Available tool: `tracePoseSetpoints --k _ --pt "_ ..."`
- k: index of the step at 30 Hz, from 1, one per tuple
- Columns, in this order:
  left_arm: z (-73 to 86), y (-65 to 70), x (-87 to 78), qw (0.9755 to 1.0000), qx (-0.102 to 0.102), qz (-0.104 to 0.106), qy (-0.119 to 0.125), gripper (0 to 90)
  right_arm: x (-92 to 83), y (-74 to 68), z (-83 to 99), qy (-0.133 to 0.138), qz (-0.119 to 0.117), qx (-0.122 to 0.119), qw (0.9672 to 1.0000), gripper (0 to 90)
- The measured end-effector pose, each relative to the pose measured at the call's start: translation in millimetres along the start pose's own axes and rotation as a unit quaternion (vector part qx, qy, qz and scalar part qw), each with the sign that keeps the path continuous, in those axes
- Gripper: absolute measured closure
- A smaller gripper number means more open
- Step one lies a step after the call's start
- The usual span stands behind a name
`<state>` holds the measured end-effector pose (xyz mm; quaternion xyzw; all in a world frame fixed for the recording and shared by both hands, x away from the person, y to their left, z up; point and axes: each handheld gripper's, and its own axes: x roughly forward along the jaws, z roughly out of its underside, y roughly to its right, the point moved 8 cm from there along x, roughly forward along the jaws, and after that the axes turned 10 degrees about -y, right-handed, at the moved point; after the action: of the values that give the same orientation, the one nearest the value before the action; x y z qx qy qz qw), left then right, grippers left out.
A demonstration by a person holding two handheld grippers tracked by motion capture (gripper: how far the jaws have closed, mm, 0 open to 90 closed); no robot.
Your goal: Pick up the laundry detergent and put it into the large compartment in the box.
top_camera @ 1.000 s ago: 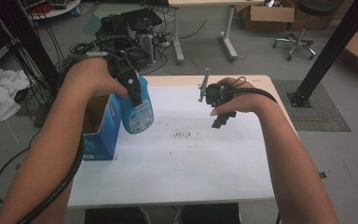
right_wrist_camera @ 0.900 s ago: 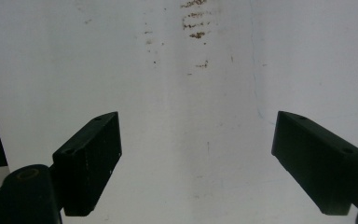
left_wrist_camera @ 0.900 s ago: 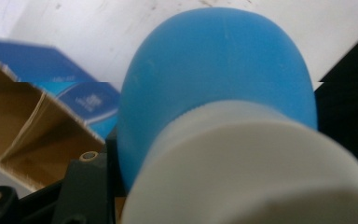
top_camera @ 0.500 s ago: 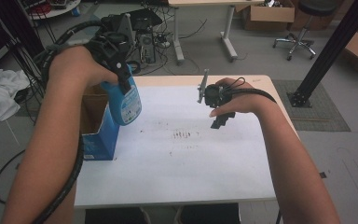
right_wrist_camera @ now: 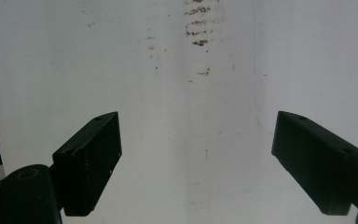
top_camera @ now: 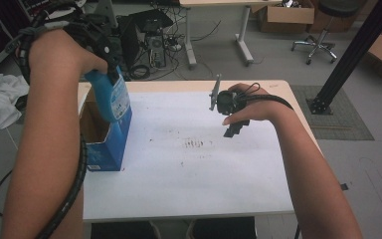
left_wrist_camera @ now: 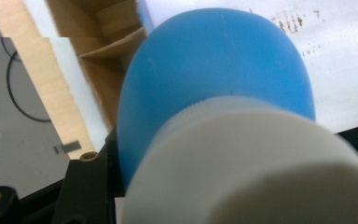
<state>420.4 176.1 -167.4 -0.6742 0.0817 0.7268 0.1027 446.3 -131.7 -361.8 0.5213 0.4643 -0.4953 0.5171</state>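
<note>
Blue bottle (top_camera: 110, 97) clamped in left hand-held gripper (top_camera: 110, 74), apparently over box (top_camera: 110, 149); right hand-held gripper (right_wrist_camera: 196, 158) wide open, empty.

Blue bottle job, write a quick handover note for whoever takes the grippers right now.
Left gripper: shut on the blue bottle, held in the air above the open cardboard box at the table's left edge.
Right gripper: open, nothing between its jaws, hovering over the white table top near some brown smudges.
Done: bottle gripped and off the table.
Left: probably placing the bottle; whether it goes into the box or onto the table I can't tell.
</note>
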Motion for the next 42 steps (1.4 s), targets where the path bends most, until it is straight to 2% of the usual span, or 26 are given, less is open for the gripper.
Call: tracePoseSetpoints --k 2,3,6,7,10,13,15,16,18,24,32,42 --pt "1.2 -2.0 -2.3 1.0 -0.006 0.001 0.0 41.0 0.2 0.2 -0.8 0.001 0.0 0.0 1.0 15.8" --pt "4.0 -5.9 -6.2 0.9995 -0.03 0.007 0.001 41.0 0.5 -0.2 -1.3 0.002 -0.001 0.001 1.0 15.8" --pt "7.5 -11.5 -9.7 0.9991 -0.043 0.007 -0.003 41.0 0.9 0.6 -2.3 0.002 0.0 -0.003 1.0 15.8" --pt "10.9 -18.0 -12.7 0.9981 -0.062 0.008 -0.002 41.0 1.2 0.8 -2.5 0.002 0.0 -0.003 1.0 15.8" --pt "16.7 -29.7 -14.9 0.996 -0.09 0.005 -0.002 41.0 1.5 0.8 -2.5 0.0 0.0 -0.002 1.0 15.8" --pt "22.5 -40.9 -13.3 0.9938 -0.11 0.011 -0.005 41.0 1.5 1.0 -3.5 0.003 0.0 -0.006 1.0 15.8" --pt "24.4 -44.7 -12.2 0.9933 -0.115 0.012 -0.006 41.0 1.4 0.9 -4.2 0.003 0.0 -0.007 1.0 15.8" --pt "27.1 -51.3 -9.3 0.9919 -0.127 0.013 -0.006 41.0 1.6 1.1 -4.5 0.004 0.0 -0.008 1.0 15.8" --pt "29.3 -56.8 -6.0 0.9911 -0.132 0.013 -0.009 41.0 2.0 1.0 -4.4 0.001 -0.001 -0.006 1.0 15.8" --pt "29.0 -64.3 2.6 0.9905 -0.135 0.021 -0.011 41.0 2.1 1.0 -7.0 -0.001 -0.003 -0.007 1.0 15.8" --pt "22.0 -69.7 13.1 0.9916 -0.127 0.022 -0.005 41.0 1.5 2.2 -4.6 -0.005 -0.002 -0.003 1.0 15.8" --pt "15.1 -70.6 37.9 0.9931 -0.114 0.021 -0.018 41.0 0.1 2.4 -1.0 -0.006 -0.001 0.002 1.0 15.8"
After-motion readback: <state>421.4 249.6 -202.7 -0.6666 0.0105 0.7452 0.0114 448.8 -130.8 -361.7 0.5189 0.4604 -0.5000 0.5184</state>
